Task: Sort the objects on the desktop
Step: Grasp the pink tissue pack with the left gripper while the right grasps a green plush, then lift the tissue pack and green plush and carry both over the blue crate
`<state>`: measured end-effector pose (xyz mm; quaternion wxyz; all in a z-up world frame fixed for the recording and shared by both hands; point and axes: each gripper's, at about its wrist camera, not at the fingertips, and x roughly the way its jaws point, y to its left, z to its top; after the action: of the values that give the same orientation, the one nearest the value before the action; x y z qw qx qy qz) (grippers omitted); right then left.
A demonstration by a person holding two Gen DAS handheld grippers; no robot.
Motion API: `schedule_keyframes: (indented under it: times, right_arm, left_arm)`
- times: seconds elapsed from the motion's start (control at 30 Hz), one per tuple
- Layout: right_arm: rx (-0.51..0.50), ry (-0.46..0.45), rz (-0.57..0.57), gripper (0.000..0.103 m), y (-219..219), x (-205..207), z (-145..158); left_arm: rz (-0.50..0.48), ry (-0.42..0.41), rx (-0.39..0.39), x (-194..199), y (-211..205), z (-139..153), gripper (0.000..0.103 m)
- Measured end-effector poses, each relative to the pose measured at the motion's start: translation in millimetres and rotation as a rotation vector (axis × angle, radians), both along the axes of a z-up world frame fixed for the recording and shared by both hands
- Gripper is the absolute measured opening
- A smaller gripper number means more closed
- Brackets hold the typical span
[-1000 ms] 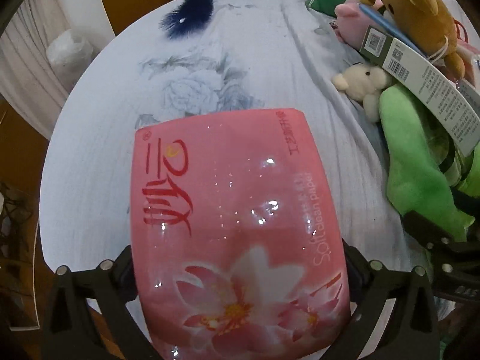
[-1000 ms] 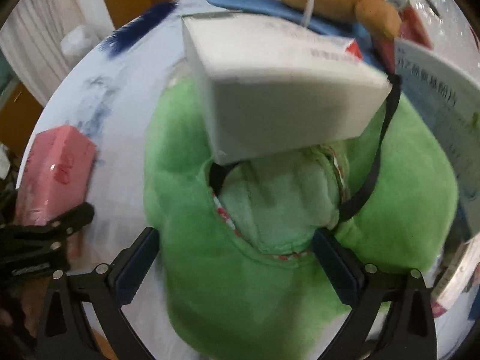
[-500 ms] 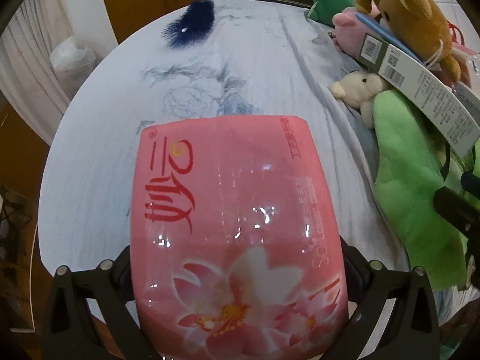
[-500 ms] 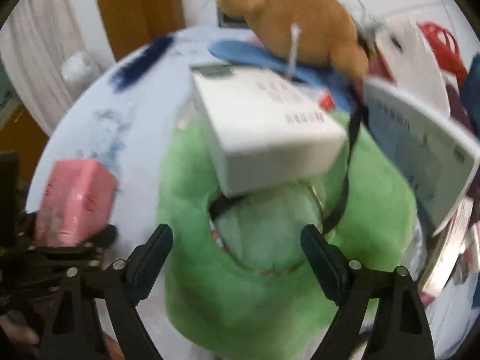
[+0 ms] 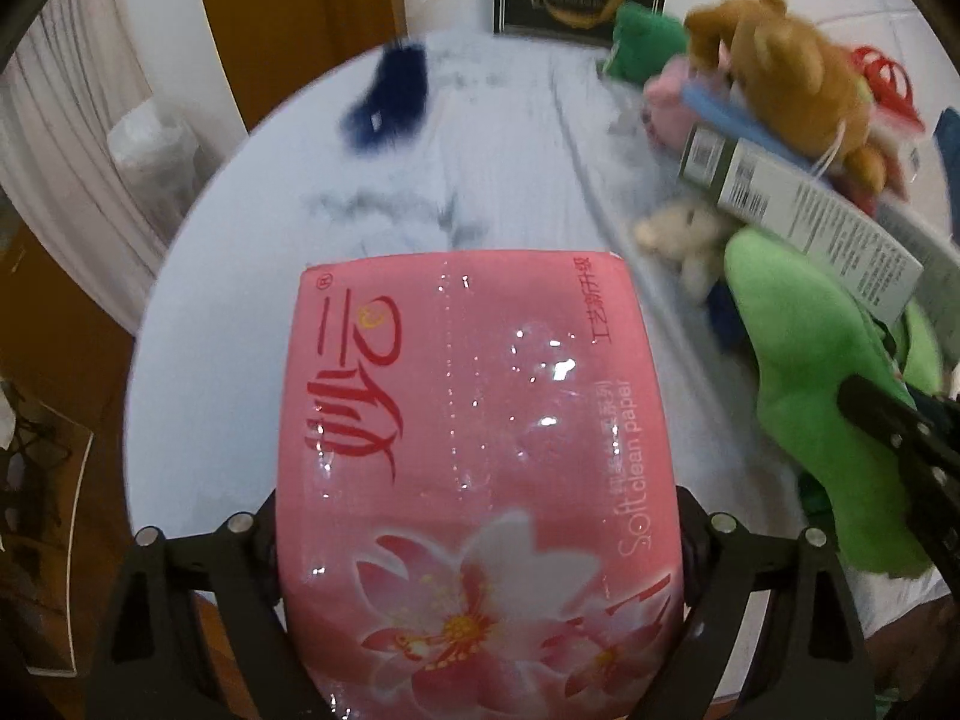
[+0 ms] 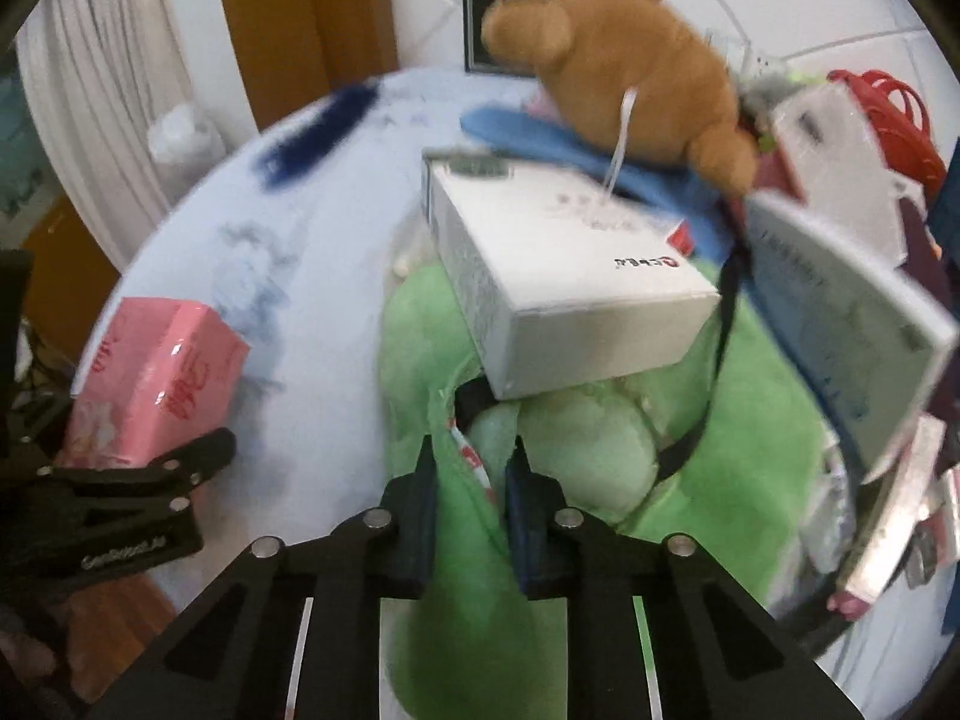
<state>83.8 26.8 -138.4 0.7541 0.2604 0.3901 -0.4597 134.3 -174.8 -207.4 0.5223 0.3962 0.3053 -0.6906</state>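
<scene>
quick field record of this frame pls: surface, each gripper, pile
surface: round table with a pale floral cloth
left gripper: shut on pink tissue pack
right gripper: shut on a fold of the green plush
pile: white box on the green plush, brown teddy bear behind it
loose item: dark blue fluffy thing at far side

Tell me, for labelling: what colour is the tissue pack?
Pink tissue pack, with flowers; left wrist view.
</scene>
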Motion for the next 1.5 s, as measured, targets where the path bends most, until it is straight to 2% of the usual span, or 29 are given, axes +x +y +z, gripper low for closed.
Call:
schedule_keyframes:
  times: [0.17, 0.33, 0.53, 0.8, 1.07, 1.23, 1.5]
  right_arm:
    - [-0.068, -0.081, 0.026, 0.018, 14.2, -10.0, 50.2]
    - [-0.186, -0.144, 0.029, 0.018, 24.9, -10.6, 107.5]
    - [-0.321, -0.157, -0.003, 0.018, 33.4, -5.4, 154.4]
    - [-0.437, -0.129, -0.140, 0.018, 43.0, -42.6, 201.4]
    - [-0.550, -0.100, -0.221, 0.018, 54.1, -120.5, 238.7]
    - [-0.625, -0.094, -0.218, 0.018, 59.2, -197.1, 263.1]
    - [-0.720, -0.048, -0.222, 0.018, 63.0, -326.0, 313.6]
  left_arm:
    - [-0.015, 0.038, -0.078, 1.2, 3.1, 41.4, 0.091]
    - [-0.055, 0.083, -0.164, -1.0, 8.5, 87.5, 0.091]
    - [-0.124, 0.126, -0.254, -9.9, 19.5, 129.3, 0.091]
    - [-0.259, 0.202, -0.344, -56.8, 41.9, 178.4, 0.091]
    - [-0.341, 0.227, -0.418, -136.5, 86.9, 217.6, 0.091]
    - [-0.330, 0.265, -0.477, -203.6, 133.5, 241.8, 0.091]
    - [-0.374, 0.316, -0.490, -314.2, 196.9, 272.3, 0.091]
